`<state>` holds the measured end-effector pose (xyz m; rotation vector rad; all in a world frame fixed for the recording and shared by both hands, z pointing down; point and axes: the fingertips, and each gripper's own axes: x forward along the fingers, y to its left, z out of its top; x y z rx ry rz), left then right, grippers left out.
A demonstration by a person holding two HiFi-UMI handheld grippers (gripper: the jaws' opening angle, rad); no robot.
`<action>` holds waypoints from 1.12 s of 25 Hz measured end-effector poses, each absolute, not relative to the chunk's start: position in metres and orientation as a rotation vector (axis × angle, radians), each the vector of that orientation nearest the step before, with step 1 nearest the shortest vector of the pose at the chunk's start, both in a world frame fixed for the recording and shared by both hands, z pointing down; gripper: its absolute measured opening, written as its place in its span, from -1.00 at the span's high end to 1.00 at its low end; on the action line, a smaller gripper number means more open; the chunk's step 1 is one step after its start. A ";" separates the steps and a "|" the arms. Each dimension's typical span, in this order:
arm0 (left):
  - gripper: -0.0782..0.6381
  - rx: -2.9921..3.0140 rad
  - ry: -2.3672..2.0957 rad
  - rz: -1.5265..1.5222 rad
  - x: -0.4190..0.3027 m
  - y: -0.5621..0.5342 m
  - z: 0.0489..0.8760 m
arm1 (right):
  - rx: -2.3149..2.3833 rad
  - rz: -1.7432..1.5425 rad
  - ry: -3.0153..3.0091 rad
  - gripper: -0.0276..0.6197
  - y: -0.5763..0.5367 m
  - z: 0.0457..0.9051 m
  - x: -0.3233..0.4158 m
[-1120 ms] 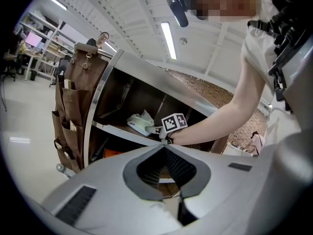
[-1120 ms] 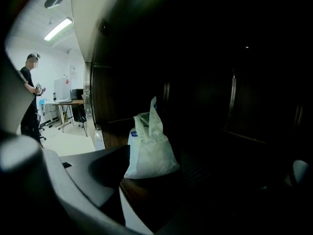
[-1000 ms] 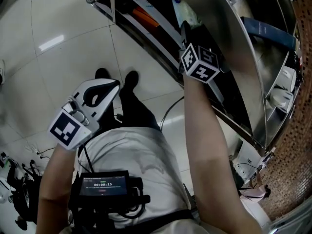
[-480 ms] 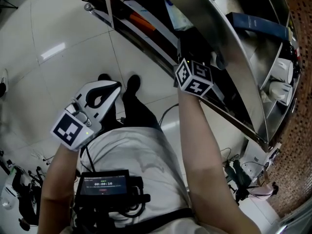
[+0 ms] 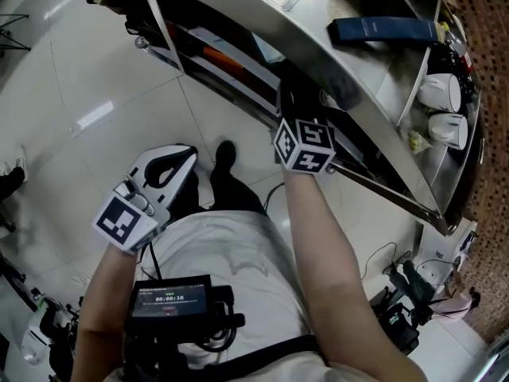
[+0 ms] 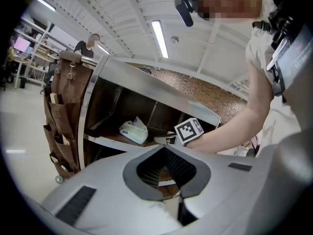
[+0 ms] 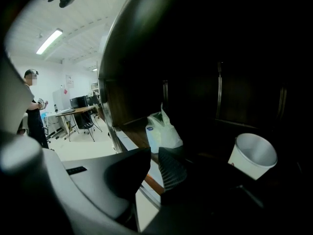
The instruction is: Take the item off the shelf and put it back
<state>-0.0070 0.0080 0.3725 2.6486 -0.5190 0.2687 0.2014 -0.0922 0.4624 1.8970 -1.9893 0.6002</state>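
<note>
A white and pale-blue tissue pack (image 7: 161, 131) stands on the dark wooden shelf board (image 7: 134, 131) near its open end; it also shows in the left gripper view (image 6: 134, 131). My right gripper (image 7: 153, 153) reaches under the metal shelf, so the head view shows only its marker cube (image 5: 305, 144). Its jaws are closing to a narrow gap. The pack's near lower edge sits just beyond the tips, and I see nothing pinched between them. My left gripper (image 5: 189, 153) hangs at my left side, away from the shelf, jaws shut and empty (image 6: 164, 147).
A white paper cup (image 7: 252, 155) lies tipped on the same board, right of the jaws. On the shelf above are a dark blue book (image 5: 382, 30) and two white cups (image 5: 440, 92). A brown hanging organiser (image 6: 63, 116) covers the shelf's end. A person (image 7: 32, 106) stands far off.
The right hand's marker cube has shifted a little left and down along the shelf front while the head view swung. The left gripper has stayed at my side.
</note>
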 end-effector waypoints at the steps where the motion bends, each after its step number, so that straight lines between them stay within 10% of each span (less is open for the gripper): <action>1: 0.77 2.648 -0.521 0.271 -0.008 0.007 0.370 | 1.879 0.610 -2.005 0.75 -0.088 0.461 0.197; 28: 0.77 2.802 -0.536 0.256 -0.013 -0.012 0.303 | 1.411 0.456 -2.722 0.90 -0.019 0.286 0.074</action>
